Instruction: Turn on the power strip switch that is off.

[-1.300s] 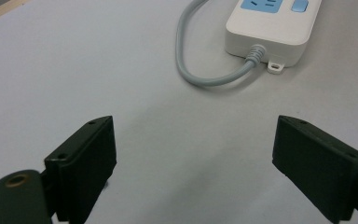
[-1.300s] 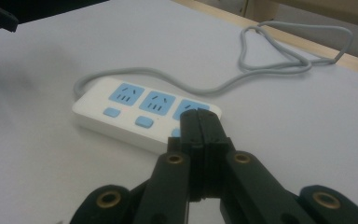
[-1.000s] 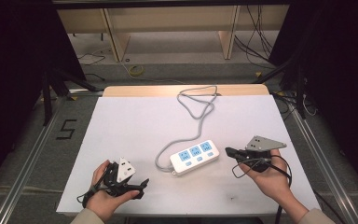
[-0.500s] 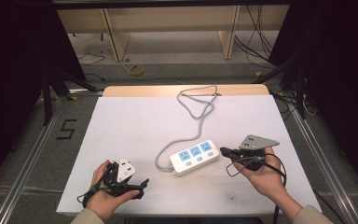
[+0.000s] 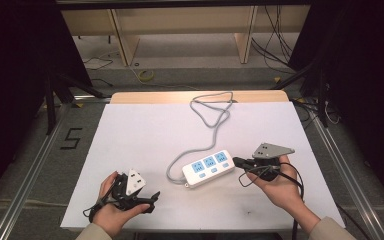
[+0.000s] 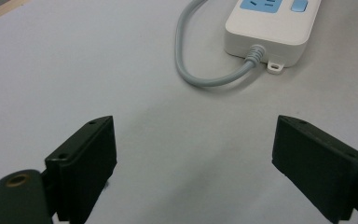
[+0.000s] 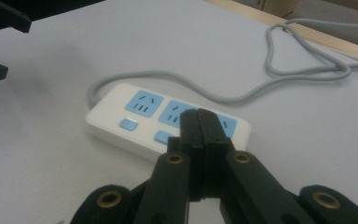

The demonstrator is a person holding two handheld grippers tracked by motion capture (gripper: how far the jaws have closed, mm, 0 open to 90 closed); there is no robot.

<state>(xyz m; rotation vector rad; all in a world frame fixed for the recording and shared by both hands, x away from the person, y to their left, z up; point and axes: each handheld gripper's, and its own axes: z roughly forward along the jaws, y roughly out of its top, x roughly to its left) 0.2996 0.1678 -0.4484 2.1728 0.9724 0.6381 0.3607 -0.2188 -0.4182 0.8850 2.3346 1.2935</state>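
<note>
We see a white power strip (image 5: 209, 168) lying near the desk's (image 5: 145, 130) front edge, its grey cord (image 5: 211, 116) looping toward the far edge, our right tool (image 5: 240, 161) pinched closed and empty beside the strip's right end, our left tool (image 5: 152, 196) spread wide, gripping nothing, by the front-left corner.

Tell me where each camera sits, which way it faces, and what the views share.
High view: above the person's side, facing forward and down on the table; both hands, left hand-held gripper, right hand-held gripper.
Left gripper view: on that gripper, looking between open jaws at the power strip.
Right gripper view: behind shut jaws, facing the strip.
Shared: strip and grey cord.
</note>
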